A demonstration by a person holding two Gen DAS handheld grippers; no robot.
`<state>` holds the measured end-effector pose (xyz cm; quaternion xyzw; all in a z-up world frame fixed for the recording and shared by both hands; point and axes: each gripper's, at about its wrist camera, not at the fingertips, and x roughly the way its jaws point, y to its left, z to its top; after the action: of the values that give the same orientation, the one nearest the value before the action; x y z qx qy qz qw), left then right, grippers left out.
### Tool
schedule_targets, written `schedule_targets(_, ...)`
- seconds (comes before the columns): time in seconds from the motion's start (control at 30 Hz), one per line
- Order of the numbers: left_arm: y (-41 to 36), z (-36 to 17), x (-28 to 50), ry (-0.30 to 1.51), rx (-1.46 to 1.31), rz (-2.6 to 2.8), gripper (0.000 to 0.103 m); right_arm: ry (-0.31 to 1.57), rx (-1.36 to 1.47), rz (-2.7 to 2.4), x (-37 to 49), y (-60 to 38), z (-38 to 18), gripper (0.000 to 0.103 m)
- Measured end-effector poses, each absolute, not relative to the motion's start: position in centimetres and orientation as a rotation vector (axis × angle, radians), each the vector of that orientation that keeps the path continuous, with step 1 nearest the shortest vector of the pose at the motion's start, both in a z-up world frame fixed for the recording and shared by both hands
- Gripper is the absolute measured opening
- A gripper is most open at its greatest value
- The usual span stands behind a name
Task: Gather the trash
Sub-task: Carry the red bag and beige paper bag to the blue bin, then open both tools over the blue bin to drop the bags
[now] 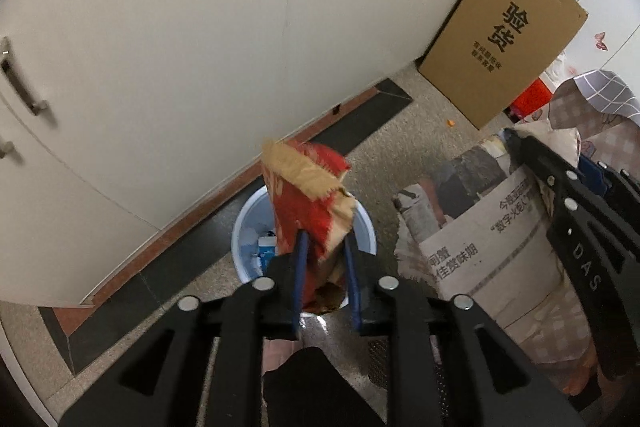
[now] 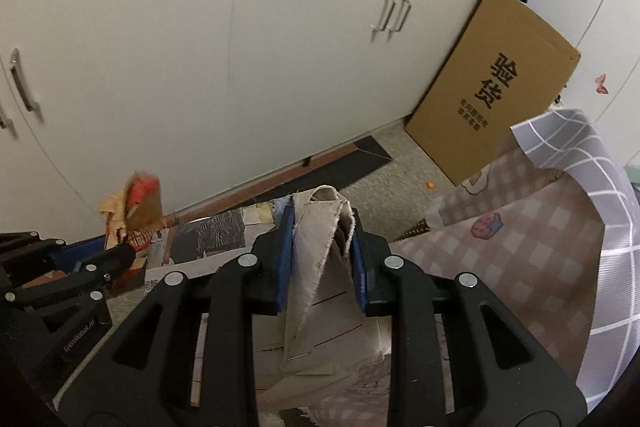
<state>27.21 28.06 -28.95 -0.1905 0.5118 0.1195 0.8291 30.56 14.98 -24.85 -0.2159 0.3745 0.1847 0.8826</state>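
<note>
My left gripper (image 1: pixel 325 247) is shut on a torn red and tan paper wrapper (image 1: pixel 310 195) and holds it right above a light blue trash bin (image 1: pixel 362 227) on the floor. The bin holds some white and blue scraps. My right gripper (image 2: pixel 322 227) is shut on a folded sheet of beige newspaper (image 2: pixel 320 267) lifted off a stack of newspapers (image 2: pixel 224 231). The right gripper (image 1: pixel 560 187) shows at the right edge of the left wrist view, over the newspaper stack (image 1: pixel 480 227). The wrapper (image 2: pixel 136 207) and left gripper (image 2: pixel 116 259) show at the left of the right wrist view.
White cabinet doors (image 1: pixel 180 47) run along the back. A large brown cardboard sheet (image 1: pixel 504 35) leans against them at the right. A checked tablecloth (image 2: pixel 520 247) covers the surface under the newspapers. A small orange bit (image 1: pixel 451 123) lies on the speckled floor.
</note>
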Motion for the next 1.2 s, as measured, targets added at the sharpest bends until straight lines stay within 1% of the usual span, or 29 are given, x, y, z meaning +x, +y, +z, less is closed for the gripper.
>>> schedule_targets(0.07,28.2,-29.4,27.3,1.095,-0.399,0.262,0.049,0.786,-0.453,0.369,30.9,14.7,-25.4,0.025)
schedule_targets(0.23,28.2,-29.5,27.1,1.08,-0.398,0.273,0.06,0.81,-0.452,0.36,31.4,14.1,-26.5,0.026)
schedule_targets(0.63,29.3,-29.1,26.2,1.073,-0.412,0.317,0.064,0.836,-0.452,0.399,30.8,15.6,-27.4,0.026)
schedule_targets(0.87,30.2,-29.3,25.7,1.069,-0.417,0.361,0.074,0.824,-0.44,0.413,30.7,16.6,-27.3,0.027)
schedule_targets(1.2,32.3,-29.4,24.3,1.067,-0.432,0.433,0.079,0.781,-0.398,0.437,30.7,18.4,-26.7,0.028)
